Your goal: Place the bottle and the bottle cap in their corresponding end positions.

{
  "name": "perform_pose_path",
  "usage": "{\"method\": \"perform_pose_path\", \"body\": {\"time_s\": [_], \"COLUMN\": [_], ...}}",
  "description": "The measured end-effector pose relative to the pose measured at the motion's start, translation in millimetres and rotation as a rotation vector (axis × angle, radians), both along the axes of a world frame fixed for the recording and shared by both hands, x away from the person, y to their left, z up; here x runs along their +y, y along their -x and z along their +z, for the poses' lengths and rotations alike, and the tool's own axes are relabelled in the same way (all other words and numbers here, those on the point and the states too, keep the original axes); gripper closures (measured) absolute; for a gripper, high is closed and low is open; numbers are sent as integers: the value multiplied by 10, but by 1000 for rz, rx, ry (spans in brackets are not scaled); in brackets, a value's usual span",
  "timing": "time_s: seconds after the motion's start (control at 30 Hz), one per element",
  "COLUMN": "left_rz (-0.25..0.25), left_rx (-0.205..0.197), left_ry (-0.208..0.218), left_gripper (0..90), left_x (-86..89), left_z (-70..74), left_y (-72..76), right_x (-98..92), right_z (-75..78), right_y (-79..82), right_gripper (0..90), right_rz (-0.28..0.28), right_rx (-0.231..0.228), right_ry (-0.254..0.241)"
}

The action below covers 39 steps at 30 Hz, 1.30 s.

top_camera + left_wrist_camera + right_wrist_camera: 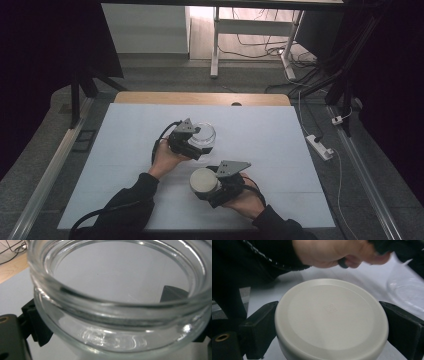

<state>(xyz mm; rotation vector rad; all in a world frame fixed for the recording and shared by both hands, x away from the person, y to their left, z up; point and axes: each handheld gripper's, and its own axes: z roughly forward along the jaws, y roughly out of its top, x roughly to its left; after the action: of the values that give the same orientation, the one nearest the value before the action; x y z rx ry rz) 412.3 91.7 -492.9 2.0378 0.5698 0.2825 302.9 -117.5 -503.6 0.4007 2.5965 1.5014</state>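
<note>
Lid (329,317) is off, clamped in my right gripper (212,187) at 6 o'clock; left gripper (192,145) clamps the empty glass jar (204,134) mid-counter (260,150). I'd guess only setting both down is left.

Wooden table (200,98) under a white sheet (270,150), a clear glass jar (205,134) on it.

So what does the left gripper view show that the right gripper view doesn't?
The left gripper view alone shows the glass jar's open mouth close up, held between that gripper's black jaws, with nothing inside it. The right gripper view alone shows a round off-white lid clamped between its own jaws, with the person's other hand beyond. Both show the jar and the pale table cover.
</note>
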Motion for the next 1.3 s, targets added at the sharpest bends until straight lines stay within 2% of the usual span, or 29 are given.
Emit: {"method": "perform_pose_path", "body": {"time_s": [0.2,0.47,0.63,0.73,0.9,1.1,1.3], "left_rz": [13,16,13,11,13,1,-5], "left_rx": [-3,7,4,5,2,15,18], "left_ry": [4,-29,-15,-13,-46,-43,-51], "left_gripper": [74,74,74,74,74,72,70], "left_x": [-34,-51,-57,-58,-72,-49,-40], "left_z": [-65,-211,-253,-266,-313,-320,-318], "left_y": [-70,-140,-163,-172,-180,-202,-205], "right_x": [36,87,102,119,155,188,197], "right_z": [-121,-260,-320,-332,-351,-366,-371], "right_y": [-32,-96,-130,-148,-164,-167,-169], "right_gripper": [75,75,74,74,74,73,72], "right_rz": [-4,-2,-11,-15,-22,-38,-45], "right_rx": [1,12,14,23,33,30,28], "right_ry": [32,100,147,165,208,248,262]}}
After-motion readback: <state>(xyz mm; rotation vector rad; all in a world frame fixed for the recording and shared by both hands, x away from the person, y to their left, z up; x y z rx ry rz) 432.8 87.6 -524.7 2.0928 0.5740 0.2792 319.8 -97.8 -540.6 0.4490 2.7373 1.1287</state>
